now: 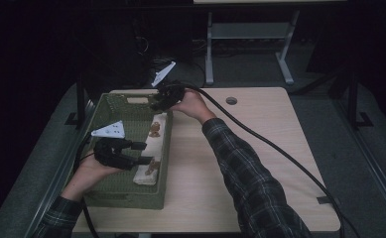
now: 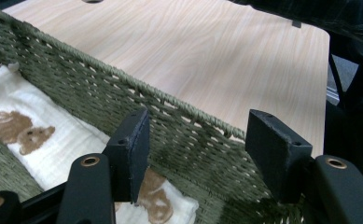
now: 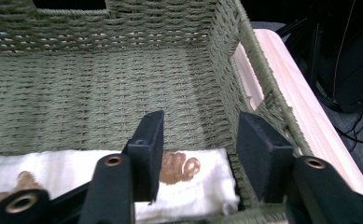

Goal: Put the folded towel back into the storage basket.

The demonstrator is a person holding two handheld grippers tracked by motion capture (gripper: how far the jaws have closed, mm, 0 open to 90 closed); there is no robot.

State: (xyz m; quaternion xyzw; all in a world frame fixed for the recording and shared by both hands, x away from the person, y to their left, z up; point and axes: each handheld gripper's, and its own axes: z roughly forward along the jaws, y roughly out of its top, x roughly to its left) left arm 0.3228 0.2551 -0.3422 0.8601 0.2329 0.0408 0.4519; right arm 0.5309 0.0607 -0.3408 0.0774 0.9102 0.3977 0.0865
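Note:
A green woven basket (image 1: 126, 198) stands on the left part of the table. A folded white cloth (image 1: 153, 144) with brown bear prints lies inside it along the right wall. My left gripper (image 1: 145, 152) is low in the basket near the front and points at the cloth's near end. In the left gripper view the gripper (image 2: 195, 154) is open, with the cloth (image 2: 53, 140) below its left jaw and the basket wall (image 2: 170, 126) behind. My right gripper (image 1: 157, 105) hovers at the basket's far right corner. It (image 3: 200, 154) stands open above the cloth's far end (image 3: 76, 168), nothing pinched.
The light wooden table (image 1: 260, 163) stretches bare to the right of the basket, with a round hole (image 1: 231, 100) near its far edge. A thick black cable (image 1: 260, 139) runs from my right gripper across the table. Another table's legs (image 1: 209, 49) stand behind.

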